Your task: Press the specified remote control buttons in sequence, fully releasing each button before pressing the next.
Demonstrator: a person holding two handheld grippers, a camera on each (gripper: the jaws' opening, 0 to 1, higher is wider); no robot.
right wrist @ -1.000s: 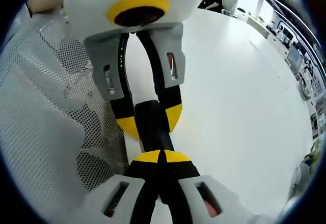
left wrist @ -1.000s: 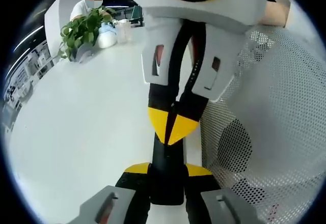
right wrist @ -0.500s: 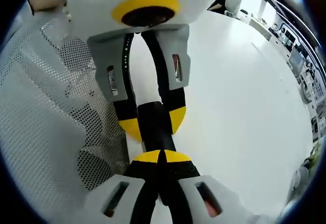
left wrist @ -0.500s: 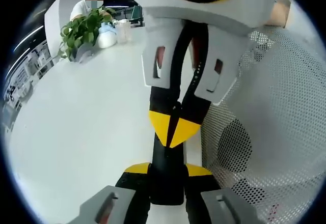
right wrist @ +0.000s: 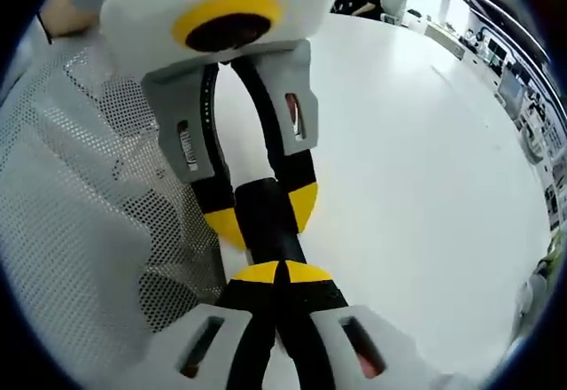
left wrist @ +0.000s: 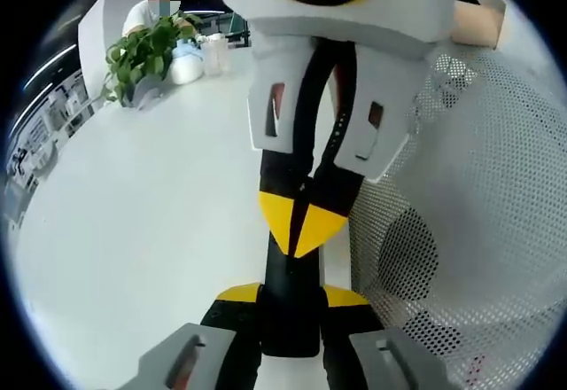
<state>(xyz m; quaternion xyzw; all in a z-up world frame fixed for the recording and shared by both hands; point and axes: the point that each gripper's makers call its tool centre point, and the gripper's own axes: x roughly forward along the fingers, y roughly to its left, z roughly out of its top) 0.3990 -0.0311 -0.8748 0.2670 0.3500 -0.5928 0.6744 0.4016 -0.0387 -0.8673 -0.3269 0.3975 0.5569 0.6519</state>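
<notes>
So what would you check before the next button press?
1. Remote held firmly: ok, the left gripper has its jaws shut on both sides of it.
2. Right gripper ready to poke: ok, jaws shut to a single tip.
3. Tip lifted off the last button: cannot tell, it sits right at the remote.
4. Target button in sight: not ok, no buttons can be made out.
5. Remote over the white table: ok.
</notes>
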